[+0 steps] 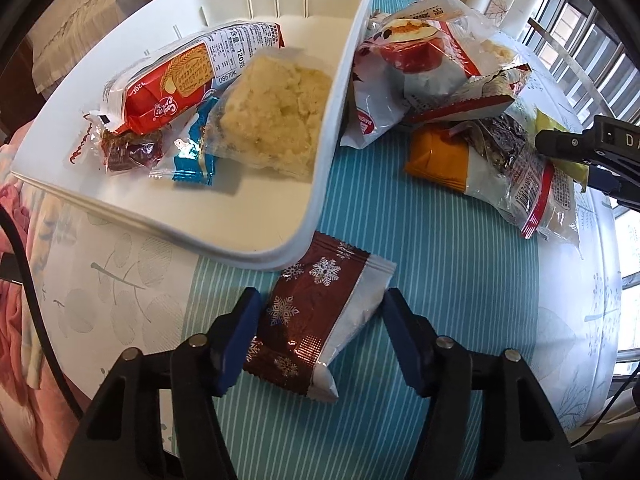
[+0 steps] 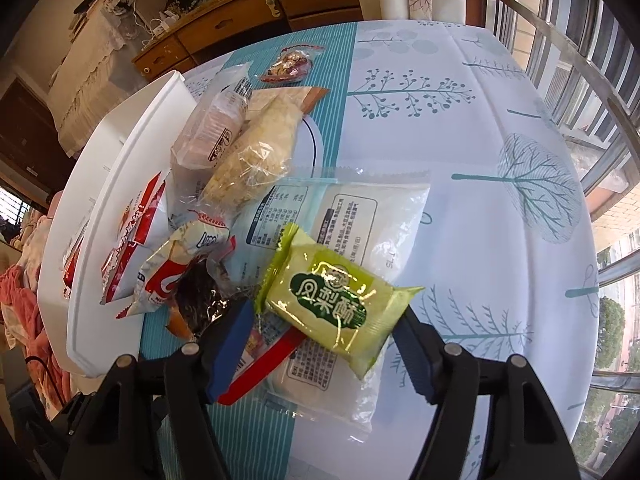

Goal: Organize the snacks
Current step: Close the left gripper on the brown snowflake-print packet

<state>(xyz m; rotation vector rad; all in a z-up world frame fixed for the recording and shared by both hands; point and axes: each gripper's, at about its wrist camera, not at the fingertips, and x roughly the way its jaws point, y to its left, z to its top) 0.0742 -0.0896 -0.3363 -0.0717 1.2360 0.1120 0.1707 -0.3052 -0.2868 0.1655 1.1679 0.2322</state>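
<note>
The left gripper (image 1: 320,332), jaws spread, straddles a brown snowflake packet (image 1: 312,316) at lower centre, below the white bin (image 1: 320,184); the right gripper (image 2: 324,340), also unclenched, brackets a green pineapple-cake packet (image 2: 340,300). Closing squarely across each packet's middle should prevent slipping.

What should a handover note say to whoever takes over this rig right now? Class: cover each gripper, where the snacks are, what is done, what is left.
Left gripper: open, straddling the brown snowflake packet on the table, just outside the white bin.
Right gripper: open around the green pastry packet, which lies on the loose pile.
Done: four snacks already in the bin.
Left: bin both packets, then the remaining pile.
</note>
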